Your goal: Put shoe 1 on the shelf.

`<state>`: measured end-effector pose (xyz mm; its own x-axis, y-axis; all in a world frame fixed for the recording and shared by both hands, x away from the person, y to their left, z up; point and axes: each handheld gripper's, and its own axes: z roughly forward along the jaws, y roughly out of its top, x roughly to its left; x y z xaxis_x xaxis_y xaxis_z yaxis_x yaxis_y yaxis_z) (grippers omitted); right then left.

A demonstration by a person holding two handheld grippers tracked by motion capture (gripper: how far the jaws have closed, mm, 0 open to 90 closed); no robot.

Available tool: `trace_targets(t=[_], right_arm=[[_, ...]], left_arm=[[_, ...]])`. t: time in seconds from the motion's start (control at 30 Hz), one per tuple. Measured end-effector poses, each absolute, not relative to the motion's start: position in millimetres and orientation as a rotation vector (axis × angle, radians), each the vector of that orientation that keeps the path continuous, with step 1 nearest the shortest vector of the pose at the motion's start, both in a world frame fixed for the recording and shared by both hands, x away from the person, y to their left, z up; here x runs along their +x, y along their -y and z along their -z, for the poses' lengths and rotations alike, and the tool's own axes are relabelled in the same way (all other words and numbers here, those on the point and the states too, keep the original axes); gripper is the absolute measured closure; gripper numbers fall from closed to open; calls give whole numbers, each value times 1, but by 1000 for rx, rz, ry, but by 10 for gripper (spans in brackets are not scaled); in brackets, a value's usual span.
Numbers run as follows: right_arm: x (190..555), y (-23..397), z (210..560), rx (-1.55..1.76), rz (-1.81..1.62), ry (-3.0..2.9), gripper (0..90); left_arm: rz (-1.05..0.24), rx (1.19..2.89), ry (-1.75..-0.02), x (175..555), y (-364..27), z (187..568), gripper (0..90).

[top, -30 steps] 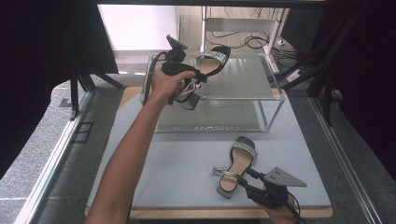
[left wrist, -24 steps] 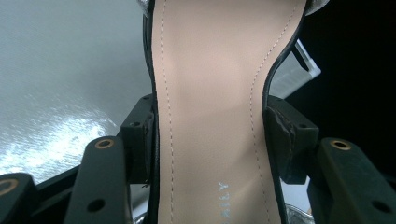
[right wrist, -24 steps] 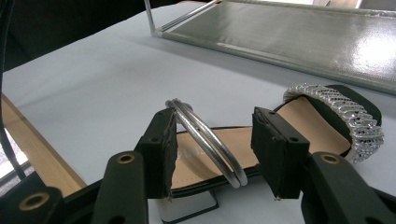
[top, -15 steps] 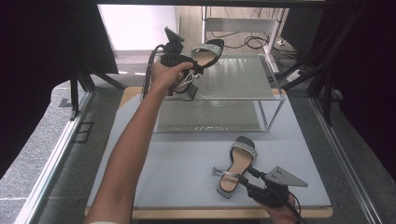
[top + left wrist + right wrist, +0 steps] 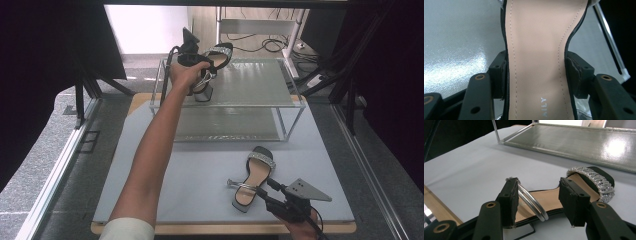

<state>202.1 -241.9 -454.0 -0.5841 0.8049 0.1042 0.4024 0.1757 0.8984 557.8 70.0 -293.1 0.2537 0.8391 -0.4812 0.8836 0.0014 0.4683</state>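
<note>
My left gripper (image 5: 206, 65) holds a black sandal (image 5: 221, 52) with a tan insole and a glittery toe strap over the left end of the wire rack's top shelf (image 5: 260, 85). Its block heel hangs just above the shelf. In the left gripper view my left gripper (image 5: 535, 72) has both pads pressed on the sides of the sandal's (image 5: 536, 45) narrow waist. The matching sandal (image 5: 257, 172) lies flat on the mat at the front right. My right gripper (image 5: 261, 192) is closed on the heel end of the matching sandal (image 5: 589, 178), one pad against its silver ankle strap (image 5: 531, 203).
The two-tier metal rack has a lower shelf (image 5: 230, 125) with nothing on it. A pale blue mat (image 5: 200, 185) covers the table, with a wooden edge at the front. Black frame legs and cables stand behind and beside the rack.
My left hand has carried the sandal farther back and slightly left over the top shelf. The right gripper and the sandal on the mat have not moved.
</note>
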Motion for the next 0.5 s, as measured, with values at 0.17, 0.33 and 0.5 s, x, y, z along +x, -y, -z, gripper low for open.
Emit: trace_targets(t=[0.17, 0.33, 0.5], right_arm=[[200, 242, 453, 1129, -1379, -2061, 505], [200, 241, 453, 1130, -1355, -2063, 505], [200, 239, 453, 1127, -1357, -2072, 504]], left_arm=[[71, 1817, -1600, 563, -67, 299, 429], [71, 1812, -1618, 568, -65, 304, 427], [92, 1799, -1642, 572, -65, 308, 424]])
